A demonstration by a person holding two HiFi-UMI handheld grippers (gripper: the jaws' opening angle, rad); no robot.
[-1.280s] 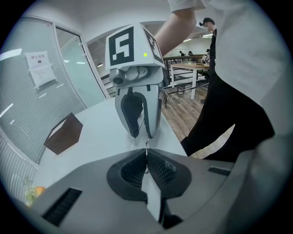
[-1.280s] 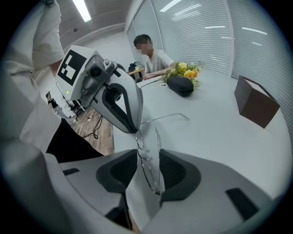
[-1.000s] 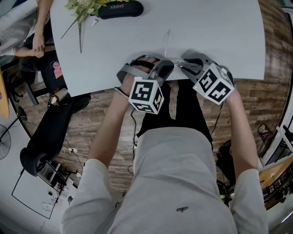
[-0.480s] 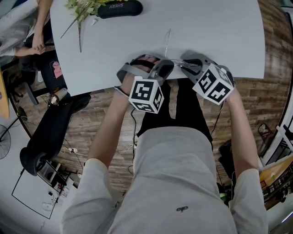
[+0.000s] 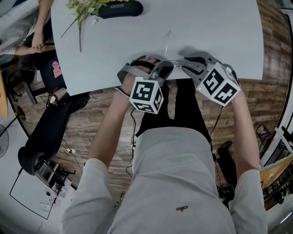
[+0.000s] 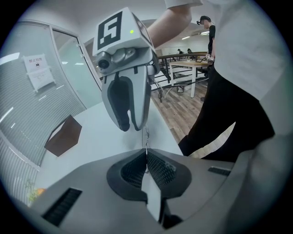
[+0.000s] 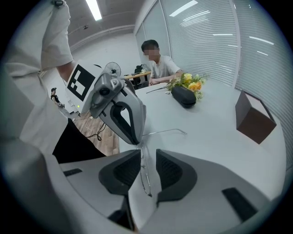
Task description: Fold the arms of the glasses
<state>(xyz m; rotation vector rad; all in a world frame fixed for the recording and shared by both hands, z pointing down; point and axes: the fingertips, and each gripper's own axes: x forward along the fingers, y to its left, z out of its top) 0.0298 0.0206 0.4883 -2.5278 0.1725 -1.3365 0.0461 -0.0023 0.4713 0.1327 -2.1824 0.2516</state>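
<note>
Thin wire-framed glasses (image 5: 167, 42) lie at the near edge of the white table (image 5: 219, 36), one arm (image 7: 165, 131) stretched out over the tabletop. My left gripper (image 5: 170, 67) is shut on the thin frame (image 6: 147, 137), which runs into the seam of its pads (image 6: 158, 167). My right gripper (image 5: 184, 64) faces it from the right. Its jaws are opening, and the wire rim (image 7: 143, 176) passes between them, free of both pads. The tips of the two grippers almost meet over the glasses.
A black glasses case (image 5: 120, 8) and a bunch of yellow flowers (image 5: 84, 7) lie at the table's far left. A brown box (image 7: 254, 118) stands on the table. A person (image 7: 158, 64) sits at the far end. Wooden floor lies below the table's near edge.
My right gripper has shifted slightly to the right. The left gripper and the glasses have kept still.
</note>
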